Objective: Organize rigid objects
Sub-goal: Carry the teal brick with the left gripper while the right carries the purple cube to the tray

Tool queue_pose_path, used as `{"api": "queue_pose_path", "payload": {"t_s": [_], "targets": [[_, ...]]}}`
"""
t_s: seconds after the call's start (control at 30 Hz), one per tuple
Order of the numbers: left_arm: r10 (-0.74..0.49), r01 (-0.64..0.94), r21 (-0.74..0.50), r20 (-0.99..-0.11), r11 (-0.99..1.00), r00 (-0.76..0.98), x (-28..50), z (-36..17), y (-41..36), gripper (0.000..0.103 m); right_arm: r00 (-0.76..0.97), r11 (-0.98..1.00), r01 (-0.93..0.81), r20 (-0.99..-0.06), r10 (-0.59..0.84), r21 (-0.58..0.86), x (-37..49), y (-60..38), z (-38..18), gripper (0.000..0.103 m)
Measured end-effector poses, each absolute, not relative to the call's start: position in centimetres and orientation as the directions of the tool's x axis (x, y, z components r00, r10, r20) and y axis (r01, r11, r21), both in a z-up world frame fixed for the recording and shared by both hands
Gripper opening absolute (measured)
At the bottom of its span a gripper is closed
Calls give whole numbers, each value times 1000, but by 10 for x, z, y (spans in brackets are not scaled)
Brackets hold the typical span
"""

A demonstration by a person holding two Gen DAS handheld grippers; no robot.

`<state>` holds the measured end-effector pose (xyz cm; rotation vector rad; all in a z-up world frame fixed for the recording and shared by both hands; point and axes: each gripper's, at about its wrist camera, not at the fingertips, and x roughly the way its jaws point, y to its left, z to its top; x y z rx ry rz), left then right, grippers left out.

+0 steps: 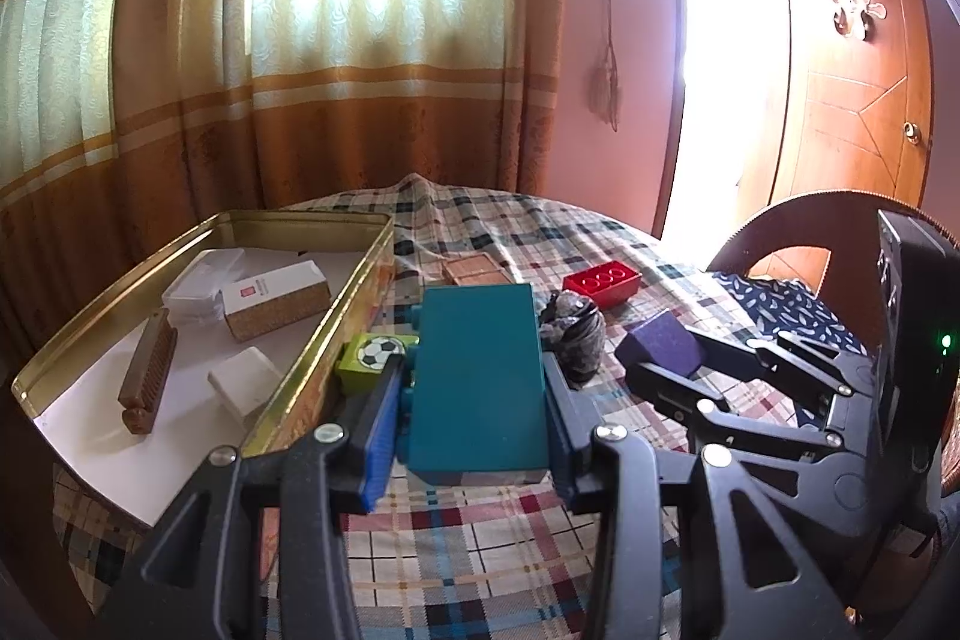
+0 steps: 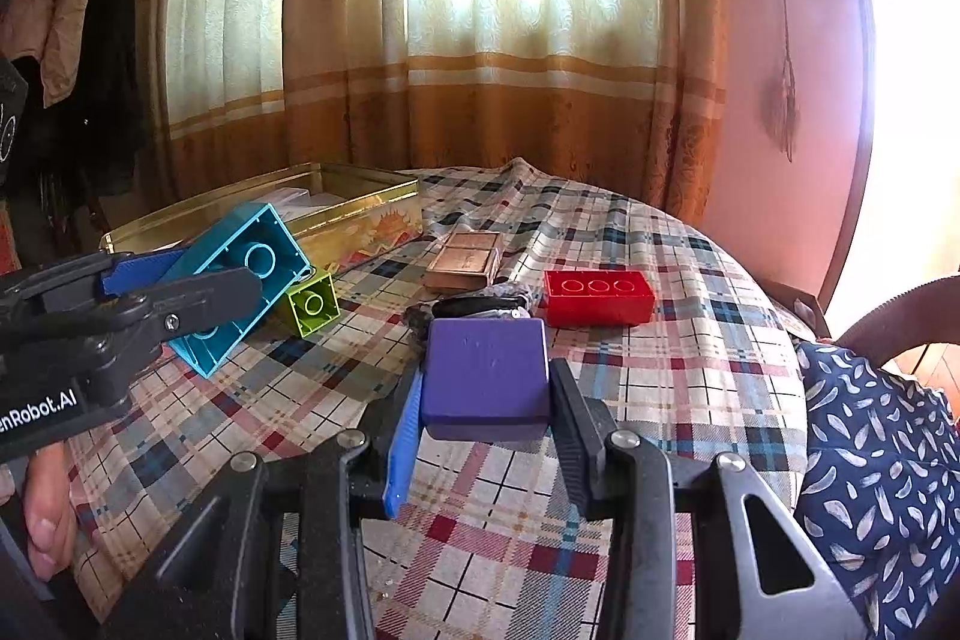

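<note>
The left gripper [image 1: 474, 388] is clamping the hollow teal brick [image 1: 477, 376] by its long sides just right of the tin [image 1: 324, 358], while the right gripper [image 2: 486, 400] is pinching a purple block [image 2: 486, 379]; both are likely light, stiff and slippery.

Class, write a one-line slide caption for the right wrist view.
Right gripper clamps a purple block; left gripper holds a teal brick beside the gold tin.

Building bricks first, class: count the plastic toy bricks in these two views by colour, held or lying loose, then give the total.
Teal plastic brick, gripped in the left tongs: 1
Purple plastic brick, gripped in the right tongs: 1
Lime-green plastic brick with a football picture, on the checked tablecloth: 1
Red plastic brick, on the cloth: 1
Total: 4
</note>
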<state>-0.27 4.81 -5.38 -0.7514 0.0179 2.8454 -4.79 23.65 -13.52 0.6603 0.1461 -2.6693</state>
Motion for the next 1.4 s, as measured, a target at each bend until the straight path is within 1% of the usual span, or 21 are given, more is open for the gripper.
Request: {"api": "queue_pose_path", "payload": {"t_s": [0.27, 0.87, 1.4], "targets": [[177, -180, -39, -471, -983, -864, 0, -52, 45, 41, -824, -919, 393, -449, -346, -14, -46, 237, -135, 42], [158, -159, -34, -425, -987, -891, 7, -49, 36, 41, -819, -919, 394, -457, -348, -7, -40, 230, -133, 42], [144, -133, -56, -411, -990, -900, 7, -48, 24, 41, -817, -911, 413, -448, -362, -18, -37, 223, -128, 42]]}}
